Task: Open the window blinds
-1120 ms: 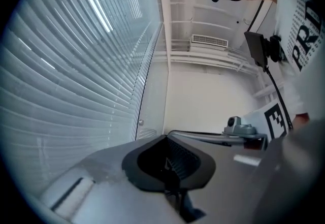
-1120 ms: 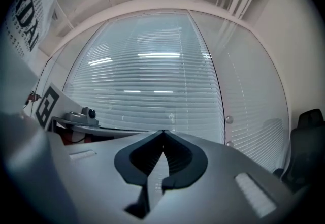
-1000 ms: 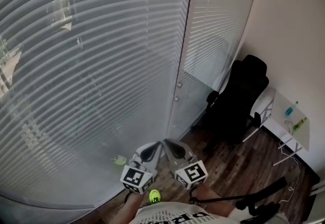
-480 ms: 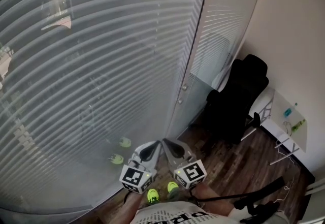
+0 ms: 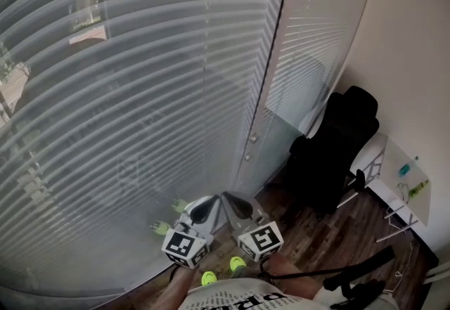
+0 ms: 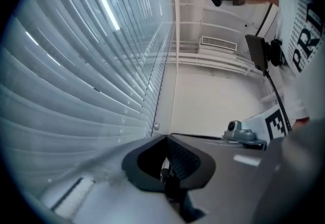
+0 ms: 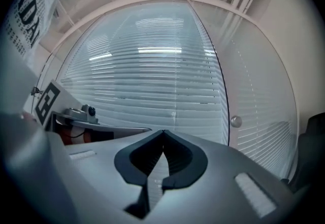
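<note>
Currently, left claw point(image 6: 165, 138) and right claw point(image 7: 163, 132) are both clenched tip to tip, nothing between either pair, held side by side low down, near the window blinds point(image 5: 126, 91). Blinds hang just ahead, slats shut. Black chair point(image 5: 332, 150) stands at right, by the wall.

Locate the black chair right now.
Head view, right side: the black chair stands in the corner between the narrow blind and the white desk.
</note>
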`<state>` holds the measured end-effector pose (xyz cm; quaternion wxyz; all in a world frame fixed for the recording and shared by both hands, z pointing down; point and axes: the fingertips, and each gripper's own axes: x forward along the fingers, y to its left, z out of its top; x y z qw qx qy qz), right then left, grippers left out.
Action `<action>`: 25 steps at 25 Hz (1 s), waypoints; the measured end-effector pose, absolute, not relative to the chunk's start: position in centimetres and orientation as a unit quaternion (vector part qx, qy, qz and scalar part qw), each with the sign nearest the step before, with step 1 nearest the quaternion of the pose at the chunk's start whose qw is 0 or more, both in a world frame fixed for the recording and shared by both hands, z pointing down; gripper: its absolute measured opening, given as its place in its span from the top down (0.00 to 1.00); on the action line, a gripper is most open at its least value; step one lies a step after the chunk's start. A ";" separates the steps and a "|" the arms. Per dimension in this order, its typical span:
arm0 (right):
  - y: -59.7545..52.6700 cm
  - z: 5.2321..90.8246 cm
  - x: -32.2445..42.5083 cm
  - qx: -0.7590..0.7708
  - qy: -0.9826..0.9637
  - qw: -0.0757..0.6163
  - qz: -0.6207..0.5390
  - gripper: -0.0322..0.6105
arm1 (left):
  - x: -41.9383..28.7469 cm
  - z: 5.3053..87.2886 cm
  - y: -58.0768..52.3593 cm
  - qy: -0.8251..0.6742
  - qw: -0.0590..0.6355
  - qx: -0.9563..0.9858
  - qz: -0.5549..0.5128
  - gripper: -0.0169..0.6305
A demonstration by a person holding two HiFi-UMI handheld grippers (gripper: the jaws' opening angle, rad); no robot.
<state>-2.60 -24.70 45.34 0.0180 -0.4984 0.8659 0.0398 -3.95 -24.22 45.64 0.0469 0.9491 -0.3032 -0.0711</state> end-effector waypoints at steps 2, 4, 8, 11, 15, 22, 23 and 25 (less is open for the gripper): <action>-26.2 44.9 -1.2 -0.493 0.869 0.017 0.045 0.95 | -2.5 45.3 -25.8 -0.307 0.043 0.948 -0.070 0.99; -27.1 44.3 -0.2 -0.485 0.873 0.020 0.049 0.95 | -1.5 44.8 -26.7 -0.316 0.039 0.946 -0.067 0.99; -28.8 44.0 1.8 -0.467 0.882 0.025 0.059 0.95 | 0.6 44.3 -28.3 -0.336 0.029 0.939 -0.068 0.99; -30.1 43.9 3.1 -0.449 0.890 0.033 0.068 0.95 | 1.9 44.4 -29.6 -0.356 0.025 0.932 -0.068 0.99; -30.7 42.5 4.4 -0.431 0.900 0.027 0.064 0.95 | 3.2 43.0 -30.3 -0.381 0.027 0.922 -0.067 0.99; -31.8 42.0 6.3 -0.407 0.909 0.031 0.083 0.95 | 5.4 43.0 -31.5 -0.406 0.017 0.911 -0.070 0.99; -32.0 42.2 6.5 -0.404 0.910 0.029 0.082 0.95 | 5.5 43.2 -31.6 -0.409 0.018 0.910 -0.067 0.99; -32.0 42.4 6.5 -0.399 0.913 0.028 0.083 0.95 | 5.6 43.5 -31.7 -0.414 0.018 0.908 -0.058 0.99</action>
